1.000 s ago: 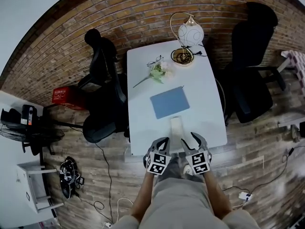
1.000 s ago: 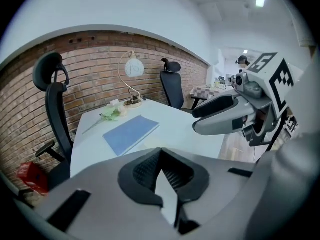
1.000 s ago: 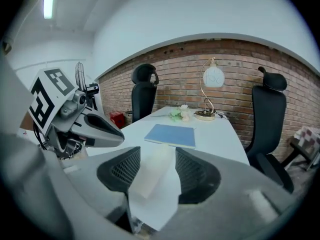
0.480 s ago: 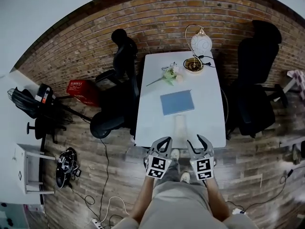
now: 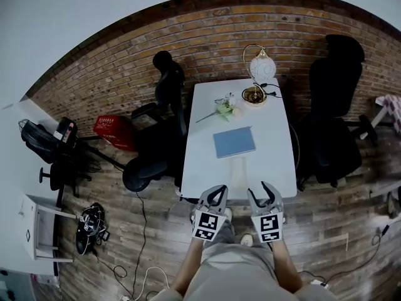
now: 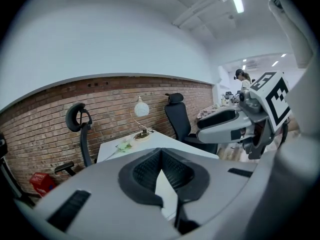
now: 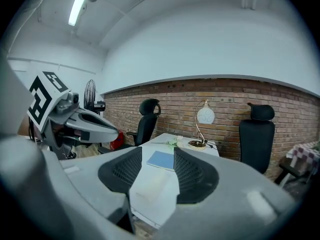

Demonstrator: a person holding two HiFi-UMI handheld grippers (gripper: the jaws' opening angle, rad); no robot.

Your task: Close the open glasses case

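Well, left gripper (image 5: 218,189) closed, right gripper (image 5: 265,187) parted, near glasses case (image 5: 235,168).

The left gripper (image 5: 212,196) and right gripper (image 5: 263,194) hang short of the near edge of the table (image 5: 272,162), with nothing between them and the top. The table's right side and near corners lie bare. Down the middle sits the case (image 5: 237,168), with the notebook (image 5: 234,142) just beyond it. A flower (image 5: 220,108) and a lamp (image 5: 258,74) crowd the far end. One chair (image 5: 156,137) presses against the left edge, and another chair (image 5: 332,118) stands just off the right.
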